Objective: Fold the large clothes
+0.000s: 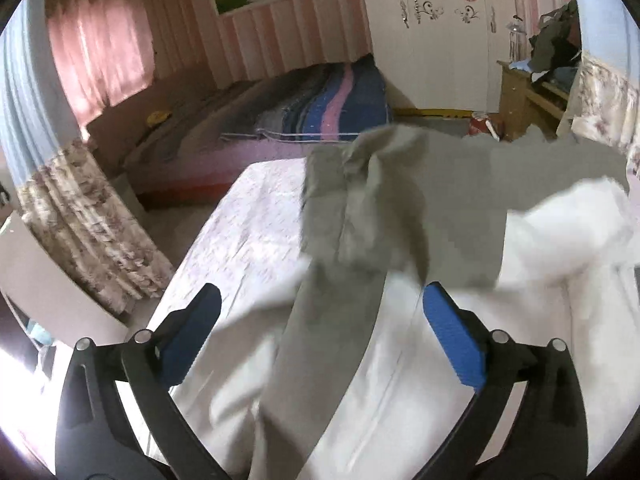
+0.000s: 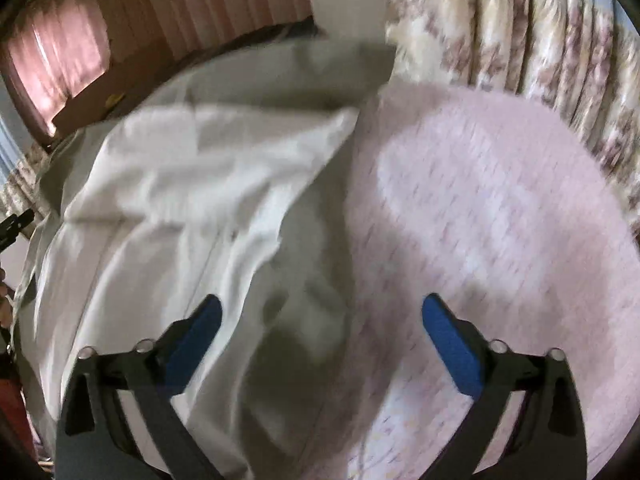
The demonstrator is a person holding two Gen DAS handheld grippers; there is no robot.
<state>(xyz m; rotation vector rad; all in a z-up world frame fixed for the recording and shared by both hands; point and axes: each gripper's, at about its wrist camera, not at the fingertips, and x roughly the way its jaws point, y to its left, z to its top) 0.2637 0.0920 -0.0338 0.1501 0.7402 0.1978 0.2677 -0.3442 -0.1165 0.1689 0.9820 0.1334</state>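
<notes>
We hold both tools spread, left tool (image 1: 320, 320) and right tool (image 2: 322, 328), empty above the pale garment (image 1: 384, 344) rumpled on the pink-sheeted bed (image 2: 500, 208); soft, light cloth, best pinched at an edge.

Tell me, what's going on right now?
Left tongs open, right tongs open. White garment rumpled on pink bedspread, unfolded. Nothing blocking.

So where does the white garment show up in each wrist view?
Left wrist: the white garment fills the lower centre and right, between the open left gripper fingers, with a grey fold across it.
Right wrist: it covers the left half, reaching between the open right gripper fingers.
Shared landmark: the pink patterned sheet.
</notes>
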